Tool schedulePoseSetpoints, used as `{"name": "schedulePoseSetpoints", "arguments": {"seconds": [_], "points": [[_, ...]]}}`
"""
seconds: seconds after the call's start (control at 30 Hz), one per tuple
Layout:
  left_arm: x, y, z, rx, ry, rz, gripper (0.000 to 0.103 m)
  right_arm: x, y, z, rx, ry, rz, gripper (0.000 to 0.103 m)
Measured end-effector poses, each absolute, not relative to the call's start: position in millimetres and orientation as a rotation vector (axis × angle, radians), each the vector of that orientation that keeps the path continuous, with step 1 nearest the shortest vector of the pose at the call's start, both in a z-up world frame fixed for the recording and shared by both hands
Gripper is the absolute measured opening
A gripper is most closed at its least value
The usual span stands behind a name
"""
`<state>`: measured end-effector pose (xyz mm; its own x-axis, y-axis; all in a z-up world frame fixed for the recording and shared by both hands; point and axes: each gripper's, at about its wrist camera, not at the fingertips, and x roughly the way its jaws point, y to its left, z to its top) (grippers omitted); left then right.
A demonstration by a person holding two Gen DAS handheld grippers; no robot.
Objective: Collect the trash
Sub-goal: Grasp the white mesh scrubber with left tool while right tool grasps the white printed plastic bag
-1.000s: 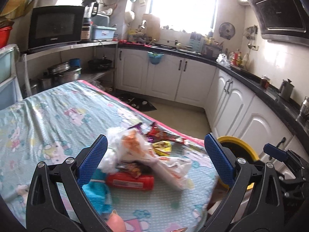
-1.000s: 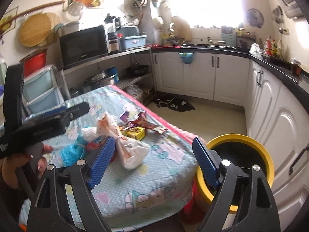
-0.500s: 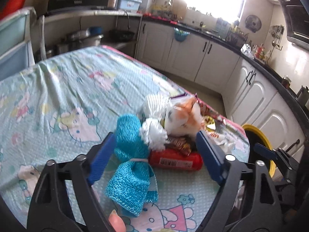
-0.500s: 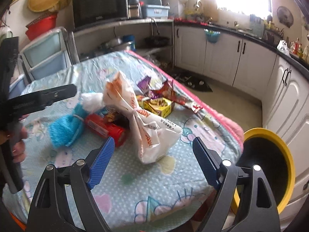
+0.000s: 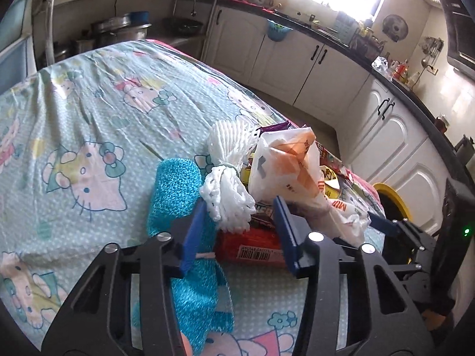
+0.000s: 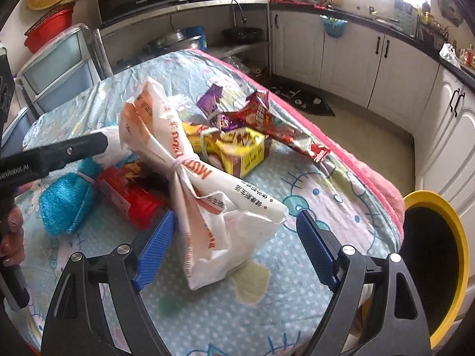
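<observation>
The trash pile (image 6: 207, 154) lay heaped on the worktop (image 6: 311, 207), nothing binned yet. The yellow bin (image 6: 457, 237) waited at four o'clock. Left gripper (image 5: 237, 231) jaws had been closing around the white netting (image 5: 228, 190); right gripper (image 6: 234, 249) jaws stood wide around the tied bag (image 6: 207, 195).

Both wrist views look steeply down, close over the worktop covered in a pale blue cartoon-print cloth (image 5: 89, 109). They share the tied white-and-orange plastic bag (image 5: 285, 163) (image 6: 178, 160), the left view from its left, the right from nearer the yellow-rimmed bin (image 6: 445, 237).
</observation>
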<state>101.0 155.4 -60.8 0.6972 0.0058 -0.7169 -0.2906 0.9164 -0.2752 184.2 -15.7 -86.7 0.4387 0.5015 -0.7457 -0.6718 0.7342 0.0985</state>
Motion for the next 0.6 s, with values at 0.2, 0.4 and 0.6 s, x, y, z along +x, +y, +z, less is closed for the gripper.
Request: {"name": "schedulePoseSetpoints", "arguments": {"seconds": [0.2, 0.4, 0.6], "points": [[108.0, 158.0, -64.9, -0.414, 0.801, 0.169, 0.024, 187.5, -15.0, -89.8, -0.198, 0.875, 0.778, 0.058], [107.8, 161.3, -67.9, -0.427, 0.806, 0.169, 0.012, 181.5, -24.0, -83.3, -0.169, 0.854, 0.793, 0.046], [100.7, 162.9, -63.7, -0.43, 0.787, 0.167, 0.007, 170.2, -34.5, -71.3, -0.123, 0.816, 0.799, 0.043]]}}
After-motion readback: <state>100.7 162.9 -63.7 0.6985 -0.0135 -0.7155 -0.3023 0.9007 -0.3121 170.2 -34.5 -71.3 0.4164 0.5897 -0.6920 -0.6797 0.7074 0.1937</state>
